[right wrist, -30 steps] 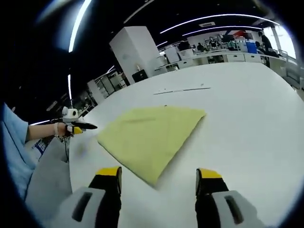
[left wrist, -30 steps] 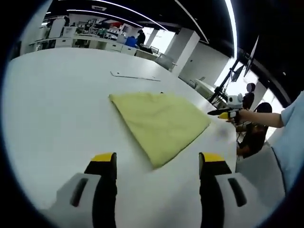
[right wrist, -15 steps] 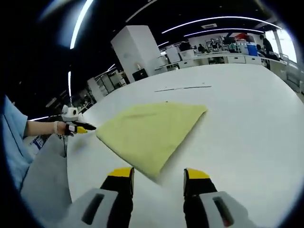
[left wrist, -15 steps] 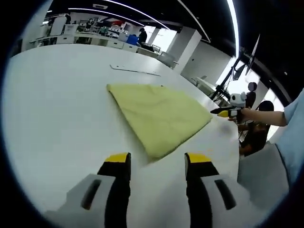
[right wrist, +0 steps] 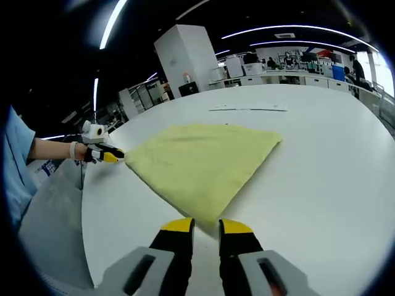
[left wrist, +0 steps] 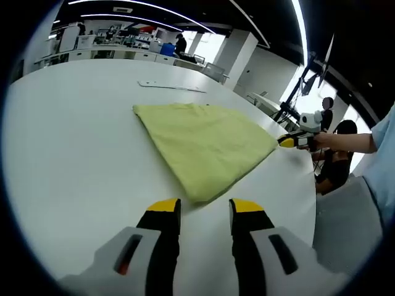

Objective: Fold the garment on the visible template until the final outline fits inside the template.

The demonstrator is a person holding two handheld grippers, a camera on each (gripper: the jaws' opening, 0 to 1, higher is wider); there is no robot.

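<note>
A folded yellow-green garment (left wrist: 203, 139) lies flat on the white table (left wrist: 68, 142). In the left gripper view its near corner points at my left gripper (left wrist: 205, 208), whose jaws stand a short gap apart just in front of it, holding nothing. The right gripper (left wrist: 289, 142) shows small at the garment's right corner. In the right gripper view the garment (right wrist: 200, 160) has its near corner reaching the tips of my right gripper (right wrist: 207, 226), whose jaws are only a narrow gap apart. The left gripper (right wrist: 106, 156), held by a hand, sits at the left corner.
A thin line mark (left wrist: 170, 86) lies on the table beyond the garment, also visible as a thin line mark (right wrist: 247, 109) in the right gripper view. A person's sleeve (right wrist: 15, 163) and grey lap are at the table's edge. Desks and people stand far behind.
Both grippers' jaws have closed steadily from wide apart to a small gap, the right more than the left. Both have come nearer to the garment's corners. The garment has not moved.
</note>
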